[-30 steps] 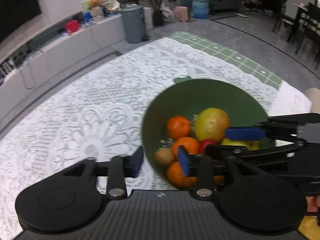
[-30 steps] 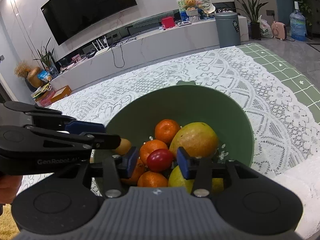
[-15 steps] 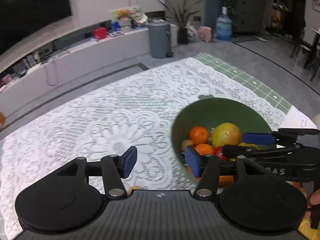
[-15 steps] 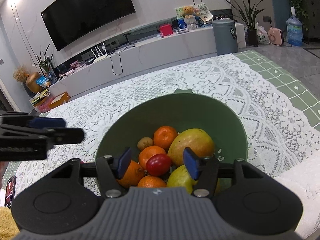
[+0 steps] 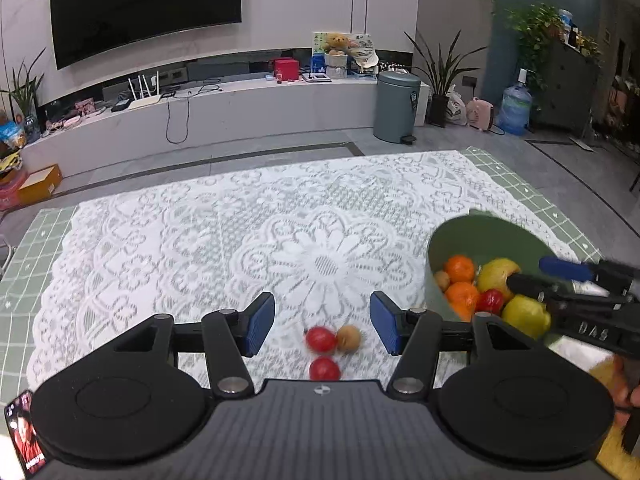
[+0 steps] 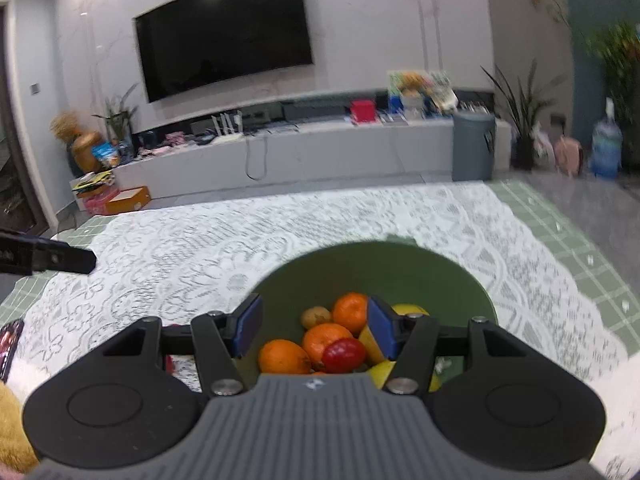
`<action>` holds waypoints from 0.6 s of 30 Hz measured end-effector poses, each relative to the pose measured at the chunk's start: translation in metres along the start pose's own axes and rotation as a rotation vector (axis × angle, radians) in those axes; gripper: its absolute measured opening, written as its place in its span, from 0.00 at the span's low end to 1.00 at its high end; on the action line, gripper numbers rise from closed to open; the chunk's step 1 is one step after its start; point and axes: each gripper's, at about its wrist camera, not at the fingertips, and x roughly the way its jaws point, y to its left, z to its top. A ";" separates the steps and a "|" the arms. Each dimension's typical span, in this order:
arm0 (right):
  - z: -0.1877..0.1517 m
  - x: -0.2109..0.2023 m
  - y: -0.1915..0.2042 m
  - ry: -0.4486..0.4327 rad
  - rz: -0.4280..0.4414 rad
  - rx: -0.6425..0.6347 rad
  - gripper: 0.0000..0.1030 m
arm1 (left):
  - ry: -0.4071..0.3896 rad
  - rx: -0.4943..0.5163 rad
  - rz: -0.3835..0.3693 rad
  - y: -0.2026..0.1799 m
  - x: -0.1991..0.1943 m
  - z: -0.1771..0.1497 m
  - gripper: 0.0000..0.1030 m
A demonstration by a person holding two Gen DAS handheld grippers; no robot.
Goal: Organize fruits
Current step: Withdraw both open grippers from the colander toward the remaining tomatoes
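Observation:
A green bowl [image 5: 500,236] [image 6: 372,268] stands at the right of the lace-covered table. It holds several oranges [image 6: 284,356], a small red fruit [image 6: 344,355], a brown fruit [image 6: 316,316] and yellow fruit [image 5: 526,316]. My right gripper [image 6: 314,326] [image 5: 536,276] hovers over the bowl's near side, open, its pads clear of the fruit below. My left gripper [image 5: 322,326] is open above the cloth, left of the bowl. Two red fruits [image 5: 320,339] and a brown one [image 5: 349,338] lie loose between and below its pads. One left finger [image 6: 60,259] shows at the far left.
A white lace cloth [image 5: 200,248] covers a green checked tablecloth [image 5: 24,264]. A phone [image 5: 24,432] lies at the table's near left corner. A person's hand [image 5: 624,392] holds the right gripper. Beyond the table are a TV bench and a grey bin [image 5: 396,106].
My left gripper swung left, away from the bowl, and rolled level; loose fruits on the cloth came into view. Both pairs of jaws widened. The right gripper lifted slightly over the bowl.

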 end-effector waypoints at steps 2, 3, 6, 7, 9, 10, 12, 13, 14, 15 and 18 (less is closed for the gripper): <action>-0.001 -0.006 0.009 -0.031 0.018 -0.035 0.54 | 0.022 -0.005 -0.017 0.004 -0.001 -0.010 0.60; -0.002 -0.009 0.014 -0.044 0.024 -0.053 0.54 | 0.032 -0.010 -0.028 0.006 -0.002 -0.014 0.57; -0.006 -0.015 0.030 -0.071 0.047 -0.095 0.54 | 0.043 -0.025 -0.038 0.011 -0.004 -0.027 0.54; -0.007 -0.016 0.035 -0.070 0.058 -0.104 0.54 | 0.044 -0.031 -0.042 0.012 -0.005 -0.030 0.54; -0.011 -0.014 0.049 -0.053 0.076 -0.134 0.54 | 0.049 -0.037 -0.055 0.014 -0.006 -0.035 0.53; -0.013 -0.013 0.056 -0.041 0.079 -0.149 0.53 | 0.050 -0.038 -0.055 0.014 -0.006 -0.037 0.52; -0.017 -0.008 0.068 -0.011 0.083 -0.175 0.49 | 0.057 -0.026 -0.043 0.013 -0.004 -0.039 0.48; -0.018 -0.005 0.073 0.006 0.087 -0.183 0.47 | 0.061 -0.017 -0.037 0.013 -0.003 -0.040 0.46; -0.020 -0.002 0.078 0.020 0.090 -0.188 0.46 | 0.063 -0.010 -0.039 0.013 -0.002 -0.041 0.46; -0.021 0.001 0.082 0.035 0.096 -0.192 0.45 | 0.067 -0.007 -0.045 0.013 -0.001 -0.042 0.46; -0.026 0.010 0.092 0.071 0.109 -0.210 0.41 | 0.092 -0.010 -0.077 0.014 0.005 -0.045 0.45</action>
